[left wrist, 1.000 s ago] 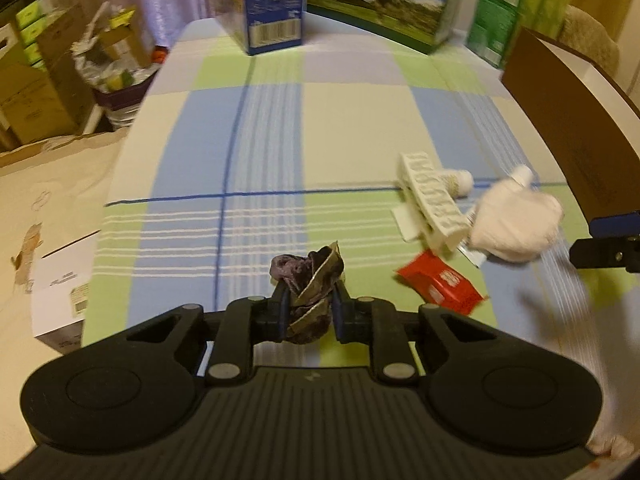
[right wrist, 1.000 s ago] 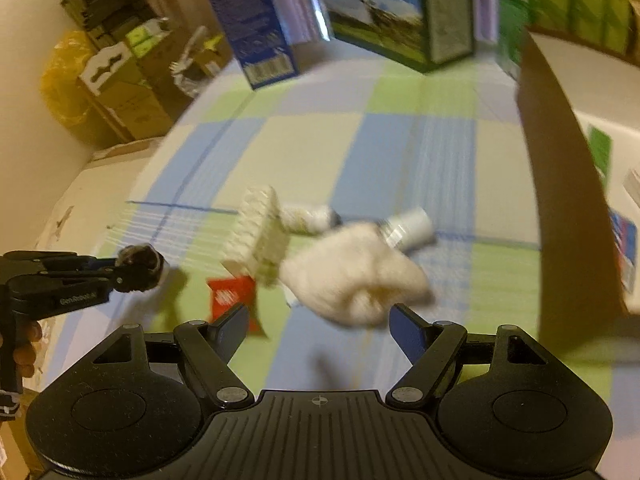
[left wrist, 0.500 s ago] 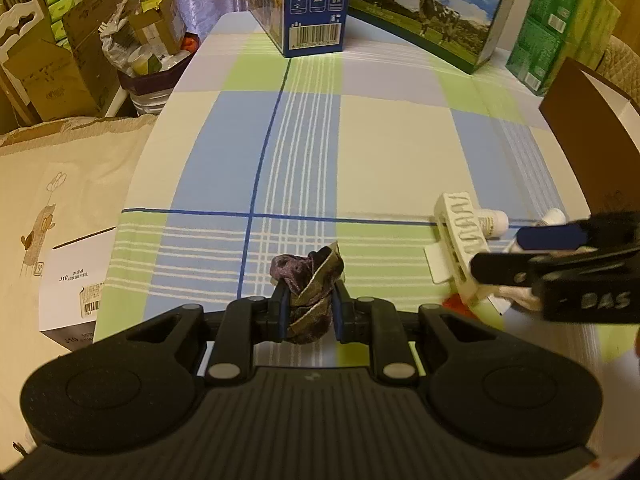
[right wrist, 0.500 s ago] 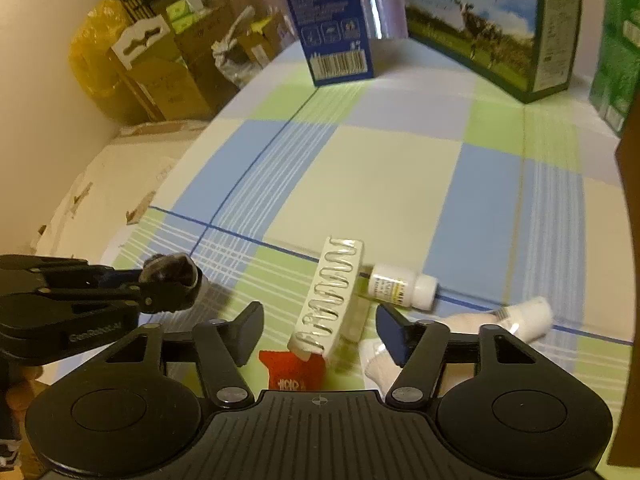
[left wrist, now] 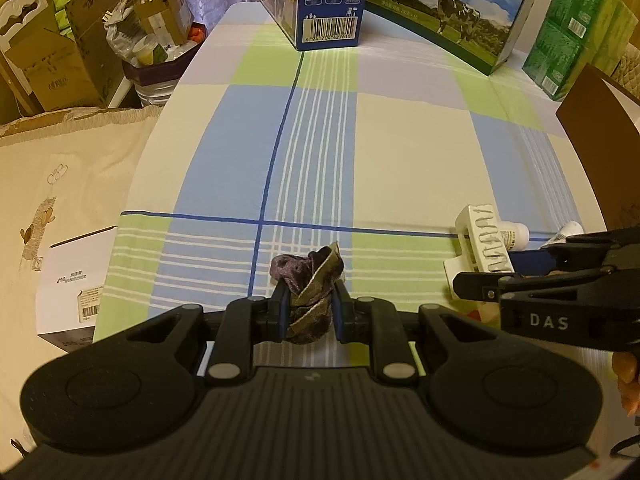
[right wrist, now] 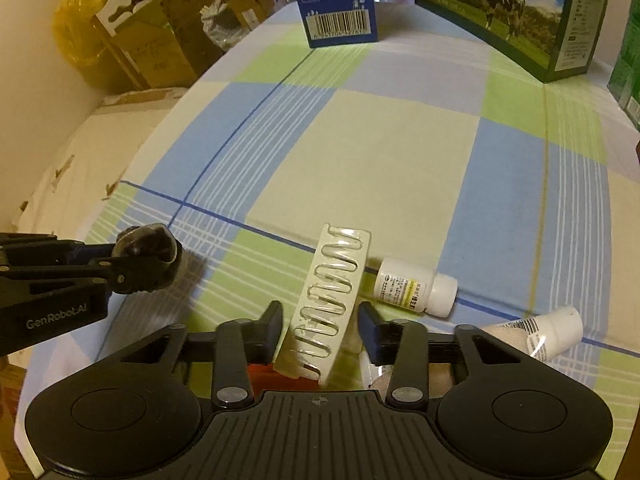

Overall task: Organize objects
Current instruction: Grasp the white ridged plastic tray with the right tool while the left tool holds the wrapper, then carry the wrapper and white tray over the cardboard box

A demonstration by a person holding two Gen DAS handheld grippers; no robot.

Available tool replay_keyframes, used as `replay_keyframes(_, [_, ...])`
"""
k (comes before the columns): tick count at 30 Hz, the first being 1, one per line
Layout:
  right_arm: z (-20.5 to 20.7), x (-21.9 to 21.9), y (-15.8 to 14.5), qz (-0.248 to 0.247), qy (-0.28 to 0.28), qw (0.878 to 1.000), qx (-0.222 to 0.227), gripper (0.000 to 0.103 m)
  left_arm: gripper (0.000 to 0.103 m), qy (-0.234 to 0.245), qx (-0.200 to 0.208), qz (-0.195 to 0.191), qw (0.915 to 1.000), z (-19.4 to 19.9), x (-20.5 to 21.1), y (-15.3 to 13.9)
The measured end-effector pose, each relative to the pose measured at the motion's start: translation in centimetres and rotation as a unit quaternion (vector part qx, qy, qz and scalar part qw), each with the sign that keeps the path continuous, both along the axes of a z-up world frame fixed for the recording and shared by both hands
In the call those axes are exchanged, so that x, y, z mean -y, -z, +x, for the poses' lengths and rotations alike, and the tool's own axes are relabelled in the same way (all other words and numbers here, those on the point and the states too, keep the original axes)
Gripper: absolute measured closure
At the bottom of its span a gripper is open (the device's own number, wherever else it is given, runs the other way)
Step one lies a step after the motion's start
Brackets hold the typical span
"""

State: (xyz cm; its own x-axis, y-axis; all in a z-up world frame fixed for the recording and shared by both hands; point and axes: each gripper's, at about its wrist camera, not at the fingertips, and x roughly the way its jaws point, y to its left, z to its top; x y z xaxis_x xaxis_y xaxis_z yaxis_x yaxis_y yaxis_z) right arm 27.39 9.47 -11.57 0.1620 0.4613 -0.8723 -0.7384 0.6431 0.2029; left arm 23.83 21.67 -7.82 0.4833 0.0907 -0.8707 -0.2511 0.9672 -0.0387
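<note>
My left gripper [left wrist: 308,314] is shut on a crumpled purple and olive cloth piece [left wrist: 310,280], held above the checked tablecloth [left wrist: 400,152]. In the right wrist view it shows at the left as the left gripper [right wrist: 148,258] with the dark cloth in its tips. My right gripper [right wrist: 320,320] is open, its fingers on either side of a white ribbed plastic tray [right wrist: 334,280] lying on the cloth. A white pill bottle [right wrist: 412,286] lies just right of the tray. Further right lies a white tube [right wrist: 536,334]. A red packet [right wrist: 268,376] peeks out under the tray's near end.
A blue carton [left wrist: 328,4], a milk box [left wrist: 452,12] and green packs [left wrist: 576,32] stand along the table's far edge. A brown box [left wrist: 596,120] is at the right. Cardboard boxes [left wrist: 60,60] and a white box [left wrist: 72,280] sit off the left side.
My right gripper has come forward and down over the white tray and its fingers have narrowed around it. The left gripper keeps hold of the cloth and has drawn back a little.
</note>
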Motion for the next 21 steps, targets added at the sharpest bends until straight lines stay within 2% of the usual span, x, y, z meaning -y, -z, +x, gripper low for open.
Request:
replay_keyframes(4, [-0.1,-0.3,0.2,-0.004,-0.009,1.000,0.009,0.077,0.086,-0.002,-0.001,-0.002,1.0000,0.2,0.0,0.2])
replay_keyframes(14, [0.1,-0.3,-0.1,0.004,-0.018,1.000,0.014,0.078,0.086,-0.004,0.001,0.000,1.0000,0.7,-0.2,0.0])
replay_keyframes(21, [0.6,0.2,-1.7,0.031,-0.009,0.999,0.017,0.078,0.086,-0.003,0.010,0.003,0.9999,0.8,-0.1,-0.7])
